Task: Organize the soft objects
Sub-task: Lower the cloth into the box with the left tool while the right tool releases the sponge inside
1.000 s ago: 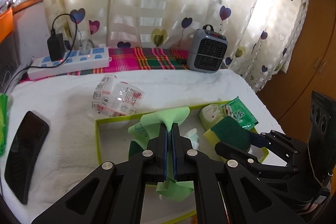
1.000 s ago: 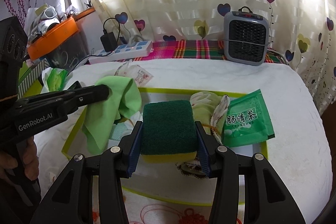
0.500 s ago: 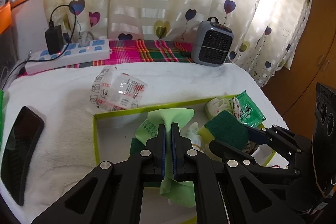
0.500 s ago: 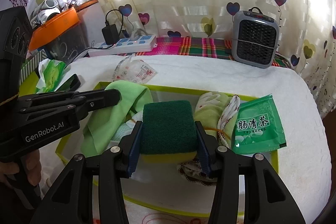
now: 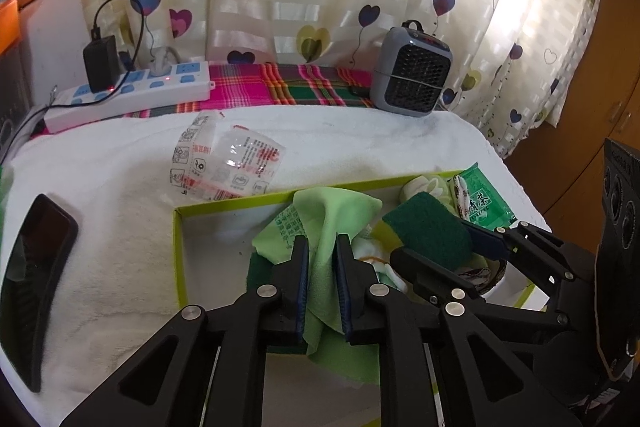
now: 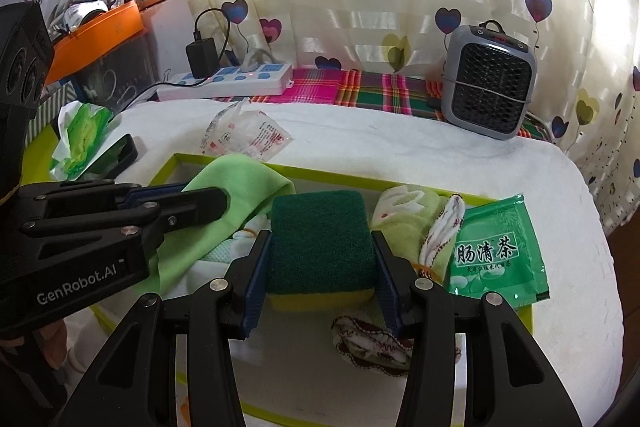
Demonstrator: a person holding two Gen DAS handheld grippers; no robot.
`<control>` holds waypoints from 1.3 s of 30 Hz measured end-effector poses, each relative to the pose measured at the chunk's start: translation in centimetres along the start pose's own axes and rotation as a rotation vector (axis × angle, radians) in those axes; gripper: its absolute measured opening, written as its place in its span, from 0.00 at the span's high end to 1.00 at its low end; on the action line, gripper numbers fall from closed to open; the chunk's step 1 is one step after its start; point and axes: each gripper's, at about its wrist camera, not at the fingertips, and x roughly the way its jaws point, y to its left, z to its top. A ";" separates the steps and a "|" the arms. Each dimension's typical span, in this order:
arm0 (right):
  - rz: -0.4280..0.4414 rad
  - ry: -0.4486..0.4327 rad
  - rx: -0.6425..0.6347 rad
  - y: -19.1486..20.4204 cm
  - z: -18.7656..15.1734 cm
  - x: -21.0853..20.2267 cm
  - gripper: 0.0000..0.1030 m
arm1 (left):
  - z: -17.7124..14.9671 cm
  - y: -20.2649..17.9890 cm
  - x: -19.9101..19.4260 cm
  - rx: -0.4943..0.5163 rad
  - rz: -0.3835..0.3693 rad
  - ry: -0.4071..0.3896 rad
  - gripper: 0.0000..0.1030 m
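Note:
A light green cloth [image 5: 336, 211] hangs between the blue pads of my left gripper [image 5: 322, 243], whose jaws are opening; a gap shows on each side of the cloth. The cloth droops into the shallow box with a lime-green rim [image 5: 176, 247]. My right gripper [image 6: 320, 235] is shut on a sponge [image 6: 320, 231] with a dark green top and yellow base, held just above the box floor. In the right wrist view the left gripper [image 6: 200, 201] comes in from the left with the cloth [image 6: 240, 175] draped over its tip. The sponge [image 5: 428, 227] also shows in the left wrist view.
In the box lie a rolled pale green towel [image 6: 404, 215], a red-patterned cloth [image 6: 372, 343] and a green tea packet [image 6: 496, 255] over the right rim. Outside it: a plastic wrapper [image 5: 228, 163], a phone [image 5: 32, 279], a power strip [image 5: 128, 95], a small heater [image 5: 412, 79].
The left jaws, pressed tight on the green cloth before, have parted, and the cloth has sagged lower into the box. The right gripper with the sponge has shifted slightly.

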 end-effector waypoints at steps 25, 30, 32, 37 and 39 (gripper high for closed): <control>0.001 -0.012 0.005 -0.3 -0.5 -0.3 0.51 | -0.4 0.1 -0.7 0.000 0.012 -0.018 0.57; 0.006 -0.021 0.014 -0.3 -0.7 -0.7 0.47 | -0.6 -0.1 -1.3 0.004 0.034 -0.025 0.57; 0.005 -0.025 0.017 -0.2 -0.8 -1.0 0.47 | -0.8 -0.1 -1.6 0.007 0.040 -0.028 0.56; 0.005 -0.033 0.019 -0.2 -1.0 -1.6 0.44 | -1.2 -0.5 -2.3 0.019 0.064 -0.035 0.49; 0.005 -0.035 0.018 -0.1 -1.1 -1.8 0.43 | -1.3 -0.5 -2.6 0.021 0.065 -0.042 0.49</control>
